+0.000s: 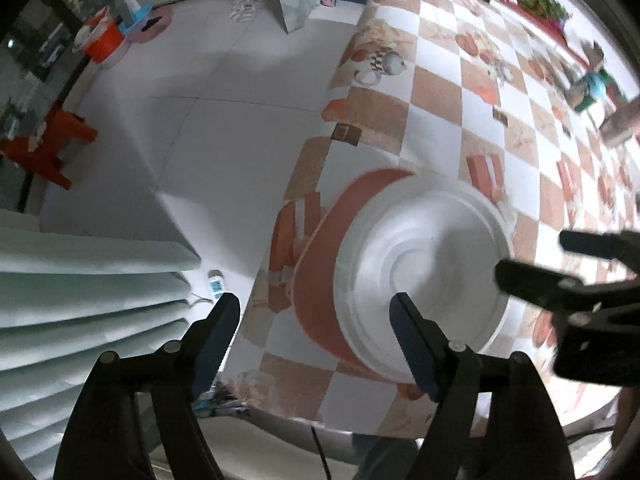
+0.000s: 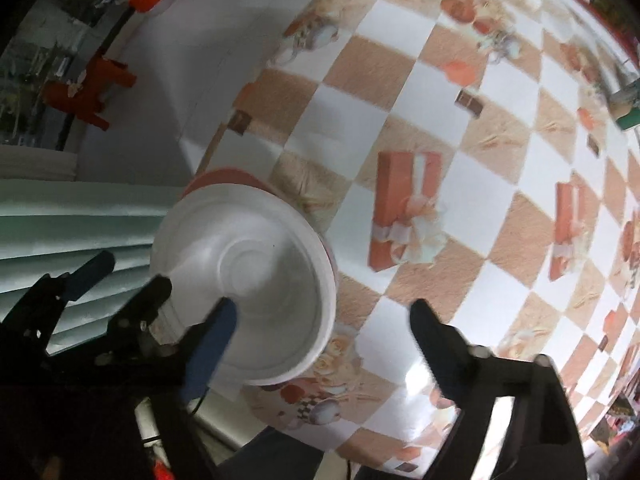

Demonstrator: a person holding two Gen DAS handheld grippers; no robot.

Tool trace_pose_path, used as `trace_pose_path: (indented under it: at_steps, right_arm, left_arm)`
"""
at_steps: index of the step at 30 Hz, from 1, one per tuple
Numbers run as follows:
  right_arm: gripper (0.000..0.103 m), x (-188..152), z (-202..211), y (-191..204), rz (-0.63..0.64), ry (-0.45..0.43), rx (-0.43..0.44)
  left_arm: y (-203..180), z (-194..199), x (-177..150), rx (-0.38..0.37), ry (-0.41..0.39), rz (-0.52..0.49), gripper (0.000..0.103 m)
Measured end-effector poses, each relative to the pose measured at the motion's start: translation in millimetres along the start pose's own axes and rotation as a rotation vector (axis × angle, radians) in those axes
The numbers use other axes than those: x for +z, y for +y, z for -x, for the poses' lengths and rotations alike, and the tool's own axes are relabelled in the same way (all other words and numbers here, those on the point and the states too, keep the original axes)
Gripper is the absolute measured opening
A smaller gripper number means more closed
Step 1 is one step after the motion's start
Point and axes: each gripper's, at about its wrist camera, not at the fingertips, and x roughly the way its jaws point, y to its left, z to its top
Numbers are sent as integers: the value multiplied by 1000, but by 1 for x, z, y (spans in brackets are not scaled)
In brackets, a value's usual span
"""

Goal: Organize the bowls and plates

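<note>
1. While both tools hang over the near edge of the checked orange-and-white oilcloth table, a white ribbed foam bowl sits mouth-up on a flat terracotta-pink plate, close to that edge.

2. Spread wide and holding nothing, the left gripper straddles the plate's rim and the bowl's near side, one blue-padded finger off the table's edge and the other over the bowl wall; contact cannot be confirmed.

3. Equally wide and empty, the right gripper has one finger over the bowl's interior and the other over bare cloth beside it.

4. By the look of it, the stacking step is at or near its end, with bowl already nested on plate; whether more dishes wait elsewhere is not visible.

5. Any next move would likely call for closing one tool on the thin foam rim gently, since such a light bowl may tip or slide.

6. Round and opening upward, the bowl has no long axis, while the plate lies flat beneath, showing mostly on the floor side.
</note>
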Motion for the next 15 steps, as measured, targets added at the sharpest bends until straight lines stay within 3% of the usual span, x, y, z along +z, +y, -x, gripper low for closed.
trace_pose_path:
  at_steps: [2, 3, 9, 15]
  right_arm:
    - [95, -3, 7, 0, 9, -31, -4]
    - [103, -4, 11, 1, 14, -42, -2]
    - [103, -13, 37, -3, 9, -134, -28]
    - [103, -19, 48, -9, -36, -154, -38]
  left_arm:
    - [-5, 2, -3, 3, 7, -22, 87]
    - [-9, 4, -5, -1, 7, -34, 91]
    - [-22, 20, -9, 54, -57, -92, 92]
    - [-23, 31, -10, -10, -55, -68, 92]
